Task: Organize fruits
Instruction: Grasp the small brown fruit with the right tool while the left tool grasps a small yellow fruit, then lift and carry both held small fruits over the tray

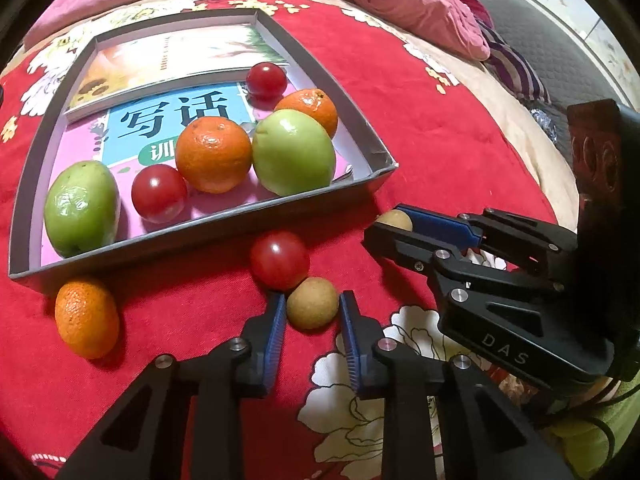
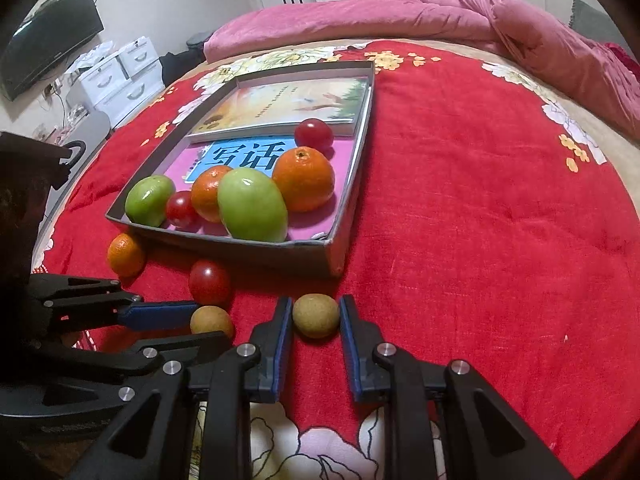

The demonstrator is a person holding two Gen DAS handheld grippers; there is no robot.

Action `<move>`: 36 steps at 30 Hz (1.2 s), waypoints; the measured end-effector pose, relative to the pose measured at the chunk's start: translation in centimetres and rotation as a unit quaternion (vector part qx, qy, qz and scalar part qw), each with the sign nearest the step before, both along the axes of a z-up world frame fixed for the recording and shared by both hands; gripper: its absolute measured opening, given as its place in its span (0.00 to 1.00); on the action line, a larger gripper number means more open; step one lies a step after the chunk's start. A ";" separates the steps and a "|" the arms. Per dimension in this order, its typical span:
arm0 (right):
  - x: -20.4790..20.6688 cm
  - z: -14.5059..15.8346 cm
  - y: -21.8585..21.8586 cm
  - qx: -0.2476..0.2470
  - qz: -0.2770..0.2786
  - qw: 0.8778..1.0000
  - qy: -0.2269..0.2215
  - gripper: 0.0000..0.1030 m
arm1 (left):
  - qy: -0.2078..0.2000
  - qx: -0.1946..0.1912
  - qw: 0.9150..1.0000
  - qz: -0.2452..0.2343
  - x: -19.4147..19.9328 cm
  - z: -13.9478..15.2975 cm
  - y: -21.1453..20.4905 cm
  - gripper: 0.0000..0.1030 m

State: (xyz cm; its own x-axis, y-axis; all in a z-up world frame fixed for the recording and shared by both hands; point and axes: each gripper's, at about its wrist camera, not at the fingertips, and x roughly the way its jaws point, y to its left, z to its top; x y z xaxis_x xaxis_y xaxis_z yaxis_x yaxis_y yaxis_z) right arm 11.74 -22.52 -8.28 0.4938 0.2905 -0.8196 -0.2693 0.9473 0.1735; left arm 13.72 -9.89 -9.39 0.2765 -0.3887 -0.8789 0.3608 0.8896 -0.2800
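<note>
Fingers of the left gripper [image 1: 313,312] parted, one either side of a small brown fruit [image 1: 312,303] on the bed, not yet pinching it. Same on the right: right gripper [image 2: 316,316] spread around a second brown fruit [image 2: 316,315], small gaps showing at both pads.

Best closed slowly and squarely across the widest part, since both round fruits could roll on the soft red bedspread [image 2: 480,240]. Worth minding the red tomato [image 1: 279,259] touching the left fruit's far side; likely nudged if pushed forward. Then lifted straight up before heading over the near wall of the grey tray [image 1: 192,236].

Farther off, inside that tray: green fruits, oranges, tomatoes. One loose orange [image 1: 86,317] outside, near left.
</note>
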 end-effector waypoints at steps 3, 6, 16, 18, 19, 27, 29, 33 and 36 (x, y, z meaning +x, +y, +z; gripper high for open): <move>-0.1 0.1 0.1 0.003 0.003 1.000 0.000 0.23 | 0.000 -0.001 1.000 -0.002 -0.1 0.0 0.0 0.27; -0.3 0.4 0.4 0.006 0.010 1.000 -0.002 0.23 | 0.003 -0.006 1.000 -0.001 -0.3 0.2 0.3 0.27; -1.5 2.5 1.7 0.022 0.033 0.999 -0.023 0.23 | 0.000 -0.019 1.000 0.021 -1.1 2.3 3.2 0.27; -1.8 3.2 2.0 0.025 0.038 0.999 -0.031 0.23 | -0.009 -0.023 0.999 0.028 -1.2 3.1 4.0 0.27; -1.9 3.6 2.2 0.027 0.041 0.998 -0.035 0.23 | -0.012 -0.026 0.999 0.031 -1.2 3.5 4.4 0.27; -2.5 5.5 3.3 0.036 0.057 0.996 -0.057 0.23 | -0.047 -0.031 0.997 0.057 -1.2 6.8 7.1 0.27; -2.7 5.8 3.4 0.036 0.058 0.996 -0.061 0.23 | -0.052 -0.033 0.996 0.062 -1.3 7.4 7.7 0.27; -2.9 6.3 3.6 0.036 0.060 0.995 -0.069 0.23 | -0.063 -0.034 0.995 0.066 -1.3 8.3 7.9 0.27; -3.0 6.7 3.6 0.036 0.058 0.995 -0.075 0.23 | -0.071 -0.034 0.995 0.068 -1.3 8.8 7.8 0.27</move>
State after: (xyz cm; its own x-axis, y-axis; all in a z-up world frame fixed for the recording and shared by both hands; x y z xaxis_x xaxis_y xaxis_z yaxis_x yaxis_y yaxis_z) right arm 8.74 -18.95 -1.63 0.5679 0.4084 -0.7146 -0.4044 0.8946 0.1899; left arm 12.40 -2.14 -0.59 0.4504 -0.3955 -0.8004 0.2784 0.9140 -0.2950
